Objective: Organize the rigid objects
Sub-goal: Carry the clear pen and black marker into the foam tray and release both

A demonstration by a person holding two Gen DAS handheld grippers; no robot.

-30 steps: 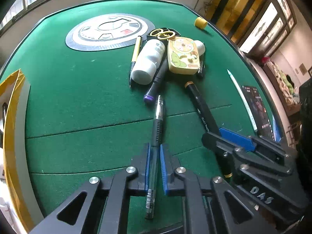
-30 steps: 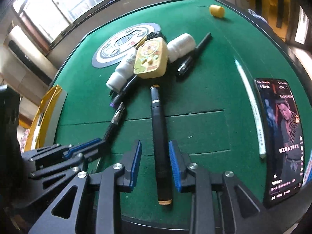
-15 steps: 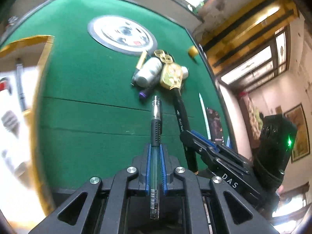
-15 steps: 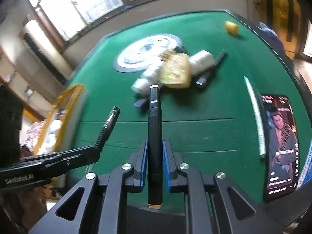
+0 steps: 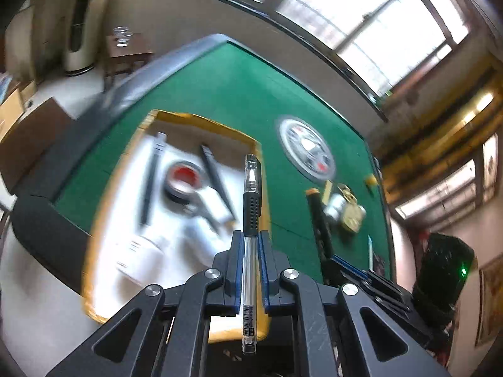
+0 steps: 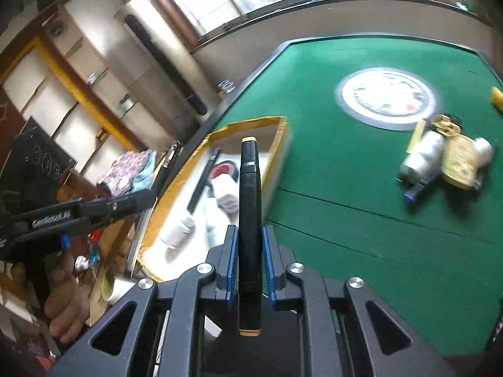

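Looking along our left gripper [image 5: 250,245], we see its jaws clamped narrow on a clear gel pen [image 5: 251,207], held above the yellow-rimmed tray [image 5: 125,169] on the green table [image 5: 226,88]. From the right wrist, our right gripper [image 6: 250,251] pinches a black marker [image 6: 250,194] over the same tray [image 6: 279,138]; loose bottles [image 6: 421,154] lie well apart.

Daylight pours in from the windows [image 5: 371,28] along the top of both frames, blown out to near white on my feed. The green desk [image 5: 239,94] reads evenly lit, with soft shadows only. Motion blur smears the yellow-rimmed tray [image 5: 103,220] and its contents, and the clutter at the right of the right wrist view. Fisheye bending curves every edge, and the corners go black.
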